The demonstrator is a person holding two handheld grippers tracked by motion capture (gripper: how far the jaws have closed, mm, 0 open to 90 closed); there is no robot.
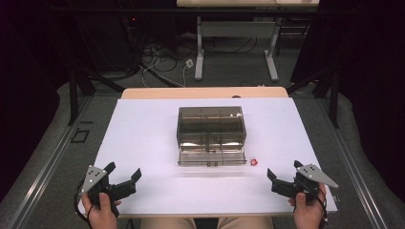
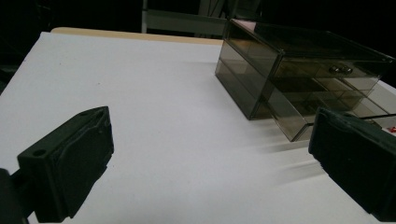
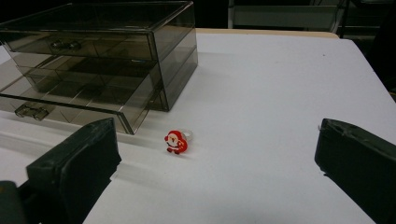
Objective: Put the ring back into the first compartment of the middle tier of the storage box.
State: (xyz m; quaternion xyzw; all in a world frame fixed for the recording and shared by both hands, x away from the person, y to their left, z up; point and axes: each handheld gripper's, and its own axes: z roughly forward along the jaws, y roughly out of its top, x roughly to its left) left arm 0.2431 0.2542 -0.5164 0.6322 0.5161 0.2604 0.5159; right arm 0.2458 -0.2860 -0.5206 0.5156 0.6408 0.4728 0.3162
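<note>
White sheet covers most of the bench (image 1: 143,143), with a strip of bare wood showing at the far edge and a tangle of cables on the floor behind it. Sitting around the middle is a smoky see-through drawer box (image 1: 211,129), and its bottom drawer (image 1: 212,156) is pulled out toward the person. Just beside the drawer's right front corner there's a little red Santa ring (image 1: 254,162) lying on the sheet, not touching the box as far as I can see. Left hand-held gripper (image 1: 123,175) is at the near left corner, jaws spread wide with nothing between them. Right hand-held gripper (image 1: 285,174) is at the near right, same deal, released and empty, well apart from the ring.
</note>
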